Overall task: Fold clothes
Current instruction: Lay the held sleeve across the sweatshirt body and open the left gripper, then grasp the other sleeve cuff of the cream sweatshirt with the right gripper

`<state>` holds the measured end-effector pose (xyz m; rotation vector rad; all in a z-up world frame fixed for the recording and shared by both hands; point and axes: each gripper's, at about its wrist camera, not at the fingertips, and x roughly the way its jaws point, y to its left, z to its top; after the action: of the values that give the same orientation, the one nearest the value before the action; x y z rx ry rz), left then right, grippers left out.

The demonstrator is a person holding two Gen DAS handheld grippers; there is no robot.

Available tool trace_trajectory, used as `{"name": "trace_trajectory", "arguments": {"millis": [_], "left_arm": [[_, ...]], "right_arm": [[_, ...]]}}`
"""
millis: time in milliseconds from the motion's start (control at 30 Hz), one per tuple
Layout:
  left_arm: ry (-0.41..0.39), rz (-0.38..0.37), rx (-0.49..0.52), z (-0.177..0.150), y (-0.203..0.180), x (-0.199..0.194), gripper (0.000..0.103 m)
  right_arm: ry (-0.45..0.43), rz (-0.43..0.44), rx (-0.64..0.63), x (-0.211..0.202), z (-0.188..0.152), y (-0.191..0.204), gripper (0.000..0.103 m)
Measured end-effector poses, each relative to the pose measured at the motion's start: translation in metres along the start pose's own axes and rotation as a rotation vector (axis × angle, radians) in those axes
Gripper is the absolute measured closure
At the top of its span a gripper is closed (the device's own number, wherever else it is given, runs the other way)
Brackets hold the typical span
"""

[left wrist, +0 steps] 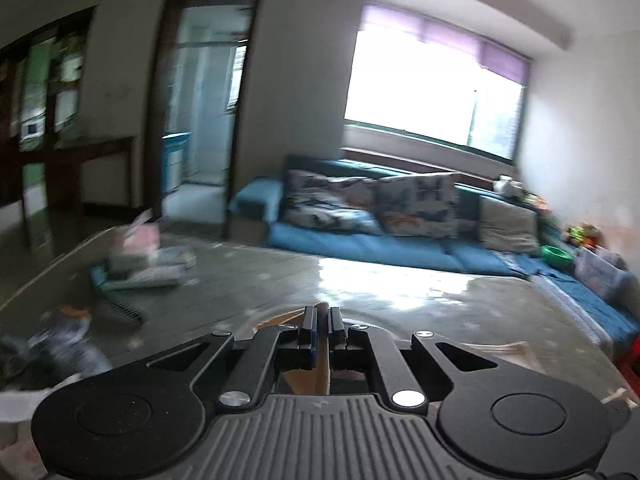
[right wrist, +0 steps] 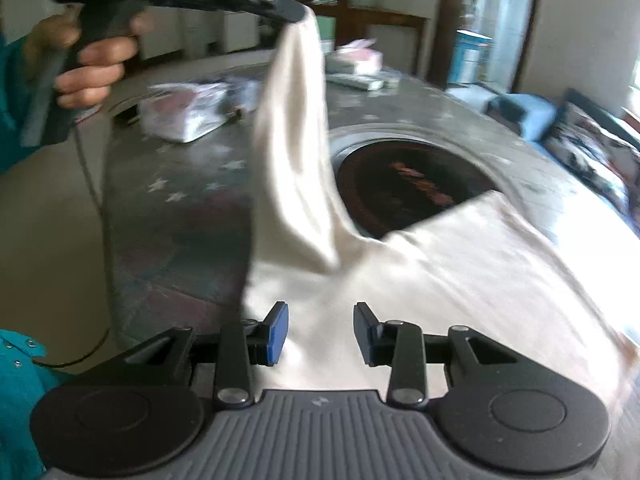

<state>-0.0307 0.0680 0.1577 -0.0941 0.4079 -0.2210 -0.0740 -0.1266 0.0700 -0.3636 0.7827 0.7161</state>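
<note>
A cream garment (right wrist: 460,264) lies spread on the grey star-patterned table (right wrist: 180,208). One end of it (right wrist: 296,120) is lifted off the table and hangs from my left gripper (right wrist: 294,12), which a person's hand (right wrist: 92,68) holds at the top left. In the left wrist view the left gripper (left wrist: 320,320) is shut on a strip of the cream cloth (left wrist: 322,376). My right gripper (right wrist: 322,332) hovers over the garment's near part, open, with its blue pads (right wrist: 278,332) apart and not pressing the fabric.
A round dark inset (right wrist: 400,184) sits in the table, partly covered by the garment. A plastic-wrapped pack (right wrist: 184,112) and other packets (right wrist: 360,64) lie at the far side. A cable (right wrist: 100,200) hangs by the left edge. A blue sofa (left wrist: 380,248) stands beyond.
</note>
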Motion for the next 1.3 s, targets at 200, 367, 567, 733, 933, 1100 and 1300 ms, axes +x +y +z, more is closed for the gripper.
{"name": "trace_trajectory", "arguments": {"millis": [200, 367, 567, 733, 933, 1100, 1300], "left_arm": [[0.008, -0.143, 0.094, 0.002, -0.068, 0.01, 0.098], [0.059, -0.279, 0.135, -0.012, -0.118, 0.027, 0.097], [0.179, -0.416, 0.165, -0.045, -0.164, 0.046, 0.09], [0.227, -0.422, 0.222, -0.074, -0.155, 0.043, 0.068], [0.278, -0.284, 0.224, -0.098, -0.096, 0.04, 0.059], [0.342, -0.2, 0.229, -0.122, -0.054, 0.037, 0.056], [0.363, -0.197, 0.242, -0.14, -0.038, 0.032, 0.053]], "right_arm": [[-0.036, -0.098, 0.125, -0.03, -0.029, -0.033, 0.067], [-0.048, -0.171, 0.216, -0.049, -0.052, -0.057, 0.067], [-0.033, -0.232, 0.329, -0.055, -0.08, -0.078, 0.067], [-0.018, -0.246, 0.392, -0.06, -0.1, -0.086, 0.067], [-0.044, -0.231, 0.425, -0.068, -0.101, -0.089, 0.067], [-0.031, -0.195, 0.442, -0.053, -0.093, -0.089, 0.069], [0.02, -0.167, 0.461, -0.037, -0.091, -0.084, 0.083]]}}
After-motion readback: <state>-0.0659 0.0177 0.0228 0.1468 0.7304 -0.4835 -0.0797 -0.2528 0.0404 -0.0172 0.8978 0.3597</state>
